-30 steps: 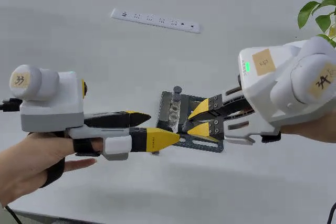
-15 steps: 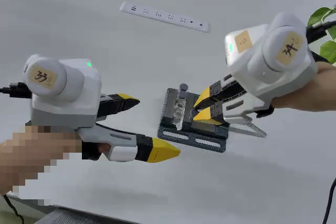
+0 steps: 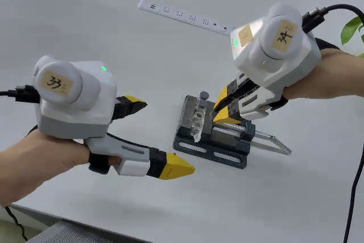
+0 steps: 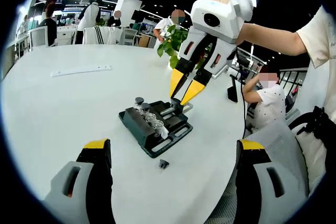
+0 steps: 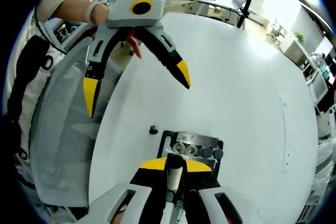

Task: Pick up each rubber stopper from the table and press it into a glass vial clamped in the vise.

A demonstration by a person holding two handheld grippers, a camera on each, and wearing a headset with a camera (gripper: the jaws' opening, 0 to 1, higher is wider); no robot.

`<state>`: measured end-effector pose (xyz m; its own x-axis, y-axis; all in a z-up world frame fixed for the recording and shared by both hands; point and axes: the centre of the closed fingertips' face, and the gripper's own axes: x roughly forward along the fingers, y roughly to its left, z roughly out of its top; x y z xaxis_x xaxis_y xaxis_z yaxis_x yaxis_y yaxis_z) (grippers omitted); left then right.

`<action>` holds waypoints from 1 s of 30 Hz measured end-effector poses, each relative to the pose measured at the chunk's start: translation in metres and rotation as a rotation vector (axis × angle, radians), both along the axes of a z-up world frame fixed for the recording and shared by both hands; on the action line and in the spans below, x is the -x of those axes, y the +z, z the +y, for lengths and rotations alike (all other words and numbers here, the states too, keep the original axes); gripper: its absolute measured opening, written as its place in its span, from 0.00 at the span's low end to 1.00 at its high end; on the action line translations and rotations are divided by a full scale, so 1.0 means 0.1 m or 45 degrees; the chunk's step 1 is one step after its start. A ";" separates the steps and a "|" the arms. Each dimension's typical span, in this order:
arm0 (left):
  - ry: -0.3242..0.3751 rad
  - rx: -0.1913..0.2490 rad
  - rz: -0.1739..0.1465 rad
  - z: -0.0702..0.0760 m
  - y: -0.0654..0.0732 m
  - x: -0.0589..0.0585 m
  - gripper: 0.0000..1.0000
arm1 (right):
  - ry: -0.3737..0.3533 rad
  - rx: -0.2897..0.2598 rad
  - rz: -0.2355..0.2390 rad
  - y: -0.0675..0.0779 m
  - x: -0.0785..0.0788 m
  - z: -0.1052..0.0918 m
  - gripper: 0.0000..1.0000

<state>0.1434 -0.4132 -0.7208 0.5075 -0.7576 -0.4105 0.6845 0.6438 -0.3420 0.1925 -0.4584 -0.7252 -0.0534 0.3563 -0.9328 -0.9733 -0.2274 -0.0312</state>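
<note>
A dark vise (image 3: 211, 147) stands mid-table with a row of clear glass vials (image 3: 197, 122) clamped in it. The far vial carries a dark rubber stopper (image 3: 203, 95); the left gripper view shows two stoppered vials (image 4: 142, 103) and clear ones beside them. One loose stopper (image 4: 164, 163) lies on the table near the vise (image 4: 157, 129), also seen as the loose stopper (image 5: 153, 129). My right gripper (image 3: 220, 111) hovers just over the vise's right side, open by a narrow gap, nothing seen between its tips. My left gripper (image 3: 156, 136) is wide open and empty, left of the vise.
A white power strip (image 3: 185, 16) lies at the back of the white table. The vise's handle (image 3: 274, 141) sticks out to the right. A green plant (image 3: 354, 28) stands at the right edge. People and chairs (image 4: 262, 103) are beyond the table.
My left gripper has opened from a narrow gap to wide. My right gripper has lifted from beside the vise to just above it.
</note>
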 end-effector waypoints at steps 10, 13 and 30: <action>0.010 0.003 -0.002 0.01 -0.04 0.00 0.99 | 0.001 0.056 0.001 -0.05 -0.15 0.03 0.06; 0.011 -0.003 -0.002 0.03 -0.05 0.00 0.99 | 0.002 0.064 -0.002 -0.07 -0.17 0.04 0.06; 0.026 0.005 0.004 0.08 -0.09 0.00 0.98 | 0.004 0.101 0.008 -0.20 -0.22 0.10 0.06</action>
<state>0.1438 -0.4054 -0.7301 0.5215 -0.7486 -0.4095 0.6701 0.6564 -0.3465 0.2145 -0.4480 -0.7455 -0.0606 0.2810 -0.9578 -0.9726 -0.2322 -0.0066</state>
